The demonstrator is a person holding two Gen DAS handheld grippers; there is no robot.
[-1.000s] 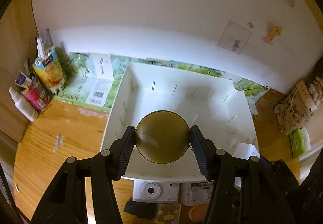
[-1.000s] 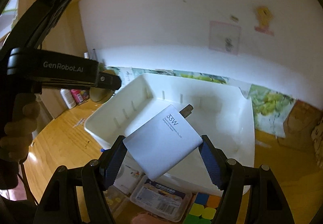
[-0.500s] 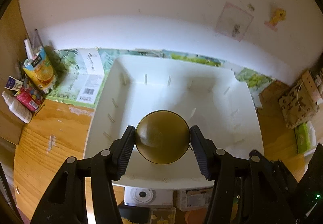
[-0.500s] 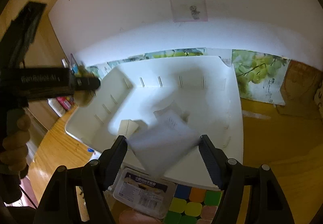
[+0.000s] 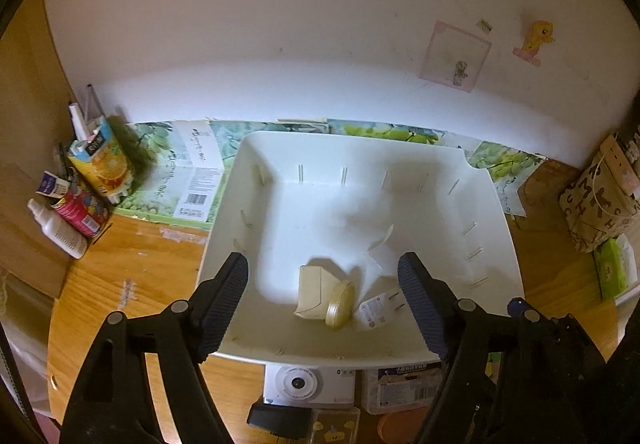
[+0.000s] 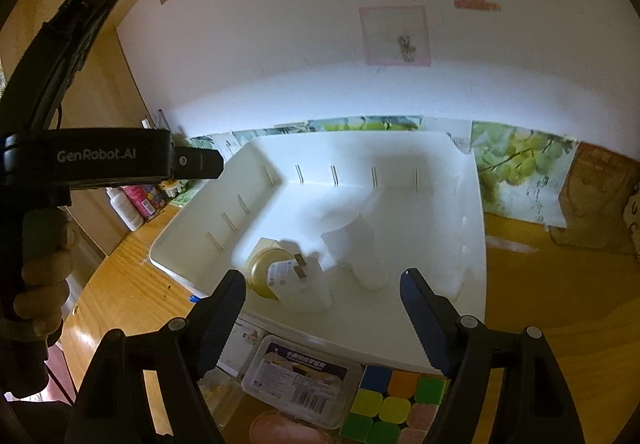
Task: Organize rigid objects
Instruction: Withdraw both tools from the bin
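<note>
both jaws were opening, empty; gold tin and white charger lay in white bin; rigid, light, slick; grip flat sides.

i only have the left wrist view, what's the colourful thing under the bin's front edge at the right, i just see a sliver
Observer: It's a puzzle cube with blue, orange, green, yellow and pink squares, lying in front of the white bin.
Operator: is the charger flat in the bin
Observer: The white charger lies with its prongs up, leaning on the round gold tin.
Operator: am i clear of the right gripper
Observer: Yes. The left gripper hangs over the bin's left corner, and the right gripper is opening above the front rim with nothing between its fingers.
</note>
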